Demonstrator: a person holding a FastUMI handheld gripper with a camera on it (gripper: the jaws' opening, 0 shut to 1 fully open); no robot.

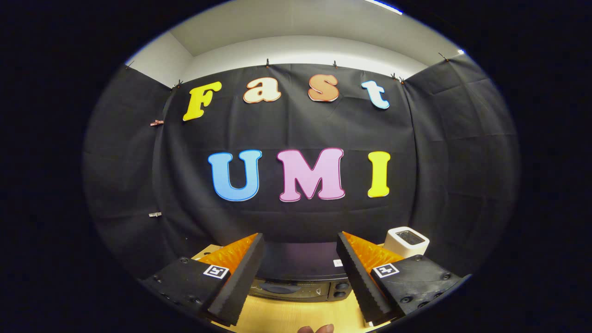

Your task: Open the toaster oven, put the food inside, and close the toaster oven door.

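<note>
Toaster oven (300,273) on wooden table (282,317), tool (300,273) spread wide, empty, black-draped booth.

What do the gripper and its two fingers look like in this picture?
The gripper has two wedge-shaped fingers with black ribbed foam pads facing inward. Behind the pads, the finger bodies are orange with a bumpy texture. Each black base block carries a small square black-and-white marker and several dark screws. No cables are visible.

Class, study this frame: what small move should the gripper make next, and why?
Probably lower the gripper toward the toaster oven. Its fingers are open with nothing between them, and the oven sits just beyond them on the table, door apparently shut.
</note>
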